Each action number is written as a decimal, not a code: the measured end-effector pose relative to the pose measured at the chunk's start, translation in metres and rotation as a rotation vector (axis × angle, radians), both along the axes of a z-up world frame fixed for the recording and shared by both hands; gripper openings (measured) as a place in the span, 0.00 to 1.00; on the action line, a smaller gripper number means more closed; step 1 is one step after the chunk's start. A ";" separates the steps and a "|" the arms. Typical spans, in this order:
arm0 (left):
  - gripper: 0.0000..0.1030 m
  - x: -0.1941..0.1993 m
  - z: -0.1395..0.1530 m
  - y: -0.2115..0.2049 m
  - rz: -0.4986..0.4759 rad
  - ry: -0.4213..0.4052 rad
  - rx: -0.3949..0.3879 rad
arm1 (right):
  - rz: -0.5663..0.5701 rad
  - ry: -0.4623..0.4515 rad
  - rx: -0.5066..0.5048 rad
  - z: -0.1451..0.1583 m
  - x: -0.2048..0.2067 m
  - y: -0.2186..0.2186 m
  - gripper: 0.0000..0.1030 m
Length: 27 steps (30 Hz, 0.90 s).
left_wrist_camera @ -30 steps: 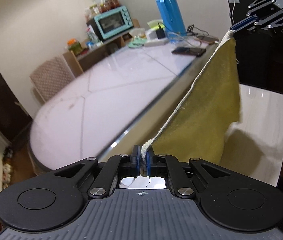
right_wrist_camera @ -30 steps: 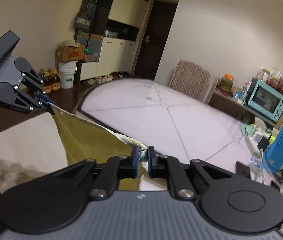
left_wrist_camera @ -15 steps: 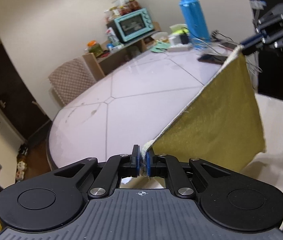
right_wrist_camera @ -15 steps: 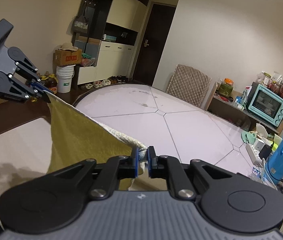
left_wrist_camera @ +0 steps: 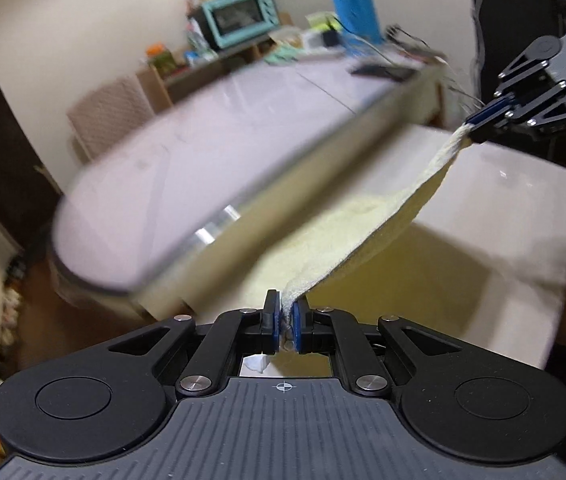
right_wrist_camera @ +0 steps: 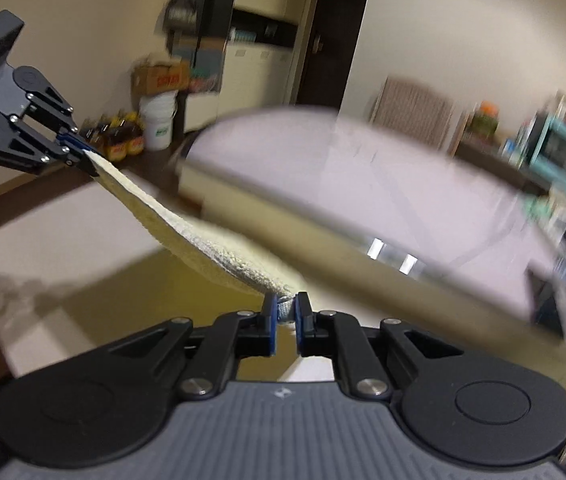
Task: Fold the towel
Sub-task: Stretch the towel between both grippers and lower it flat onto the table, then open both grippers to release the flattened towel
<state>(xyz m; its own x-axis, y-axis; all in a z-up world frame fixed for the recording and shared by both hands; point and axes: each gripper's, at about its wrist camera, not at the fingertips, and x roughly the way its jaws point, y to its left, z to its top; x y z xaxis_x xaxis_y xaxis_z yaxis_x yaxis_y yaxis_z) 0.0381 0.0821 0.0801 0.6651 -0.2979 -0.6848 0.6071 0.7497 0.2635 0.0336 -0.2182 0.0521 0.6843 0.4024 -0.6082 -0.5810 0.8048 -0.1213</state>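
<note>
A yellow-green towel [left_wrist_camera: 367, 236] with a pale terry top side hangs stretched between my two grippers, sagging over a low white table [left_wrist_camera: 523, 208]. My left gripper [left_wrist_camera: 285, 316] is shut on one corner at the bottom of the left wrist view. The right gripper [left_wrist_camera: 471, 122] pinches the opposite corner at the upper right of that view. From the right wrist, the towel [right_wrist_camera: 187, 236] runs from my right gripper [right_wrist_camera: 285, 314], shut on its corner, up to the left gripper [right_wrist_camera: 83, 152]. The towel's lower part lies on the white table [right_wrist_camera: 63, 224].
A large round pale table [left_wrist_camera: 203, 148] stands just beyond, its edge close to the towel. On its far side are a blue thermos [left_wrist_camera: 349, 0], a phone [left_wrist_camera: 379, 72] and cables. A teal toaster oven [left_wrist_camera: 239, 16], a chair [right_wrist_camera: 413, 106], a white bucket [right_wrist_camera: 159, 120] and bottles stand further off.
Both grippers have dropped. The towel, which hung upright between them half a second ago, now lies flatter and sags onto the white table. The round table's edge now sits higher in both views.
</note>
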 end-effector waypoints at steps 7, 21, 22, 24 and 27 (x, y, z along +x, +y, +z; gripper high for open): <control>0.07 -0.036 -0.063 0.009 0.022 0.131 -0.025 | 0.030 0.124 0.007 -0.051 -0.035 -0.005 0.09; 0.07 -0.063 -0.102 0.008 0.026 0.177 -0.014 | 0.068 0.193 -0.041 -0.088 -0.058 0.001 0.09; 0.07 -0.064 -0.102 0.008 0.023 0.179 -0.015 | 0.069 0.193 -0.043 -0.089 -0.058 0.001 0.09; 0.07 -0.066 -0.104 0.007 0.021 0.184 -0.017 | 0.078 0.200 -0.047 -0.090 -0.057 -0.001 0.09; 0.08 -0.068 -0.107 0.006 0.018 0.190 -0.013 | 0.098 0.214 -0.061 -0.094 -0.053 -0.003 0.10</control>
